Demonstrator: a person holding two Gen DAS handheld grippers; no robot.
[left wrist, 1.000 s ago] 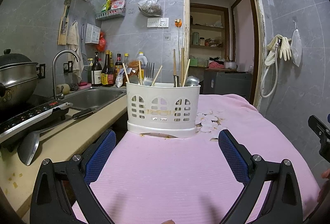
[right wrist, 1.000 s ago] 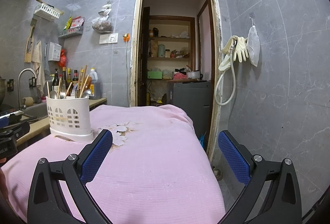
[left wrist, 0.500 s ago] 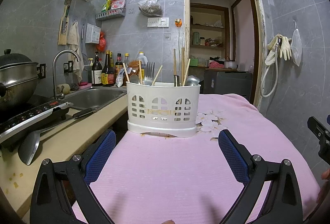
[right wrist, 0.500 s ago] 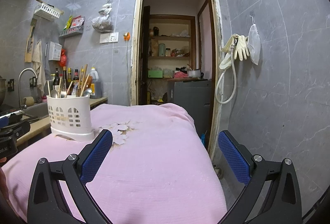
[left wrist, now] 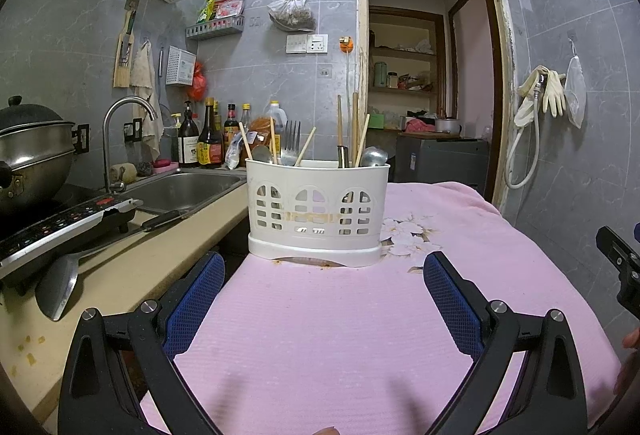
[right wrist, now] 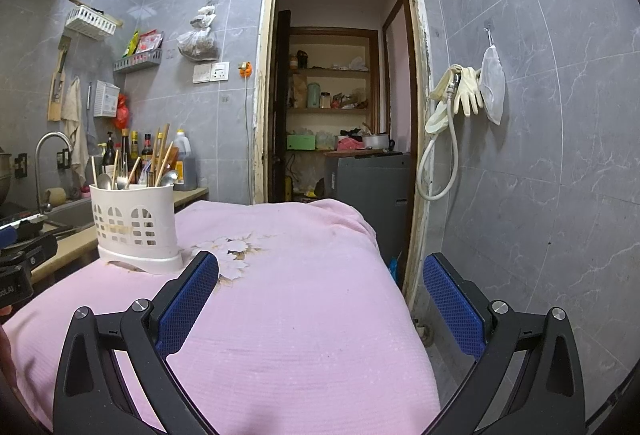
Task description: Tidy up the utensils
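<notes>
Grey marble-look tiles are seen all round this small kitchen, and a tabletop [left wrist: 360,335] draped in a pink cloth with a white flower print is set next to the counter. The white utensil caddy [left wrist: 318,213] is stood upright near the far left edge of the tabletop, just beside the flower print, with a brownish stain spotted at its base. It's packed with wooden chopsticks [left wrist: 354,129], a fork [left wrist: 291,143] and a couple of spoons [left wrist: 374,156], all kept upright or a bit tilted; the dividers inside can't really be made out.

The left gripper [left wrist: 323,277] is held wide open over the near part of the cloth, blue pads [left wrist: 198,299] spread apart, pointed straight at the caddy and well short of it, nothing held. The right gripper [right wrist: 320,277] is likewise spread open and empty, aimed toward the doorway [right wrist: 340,83] past the far right corner, with the caddy [right wrist: 134,225] seen off to its left.

Further out, a steel sink [left wrist: 180,191] and tap are found left of the caddy, sauce bottles [left wrist: 208,139] are lined along the wall behind it, and a spatula [left wrist: 60,283] is laid on the counter by an induction hob. Rubber gloves [right wrist: 466,95] and a hose are hung on the right wall.
</notes>
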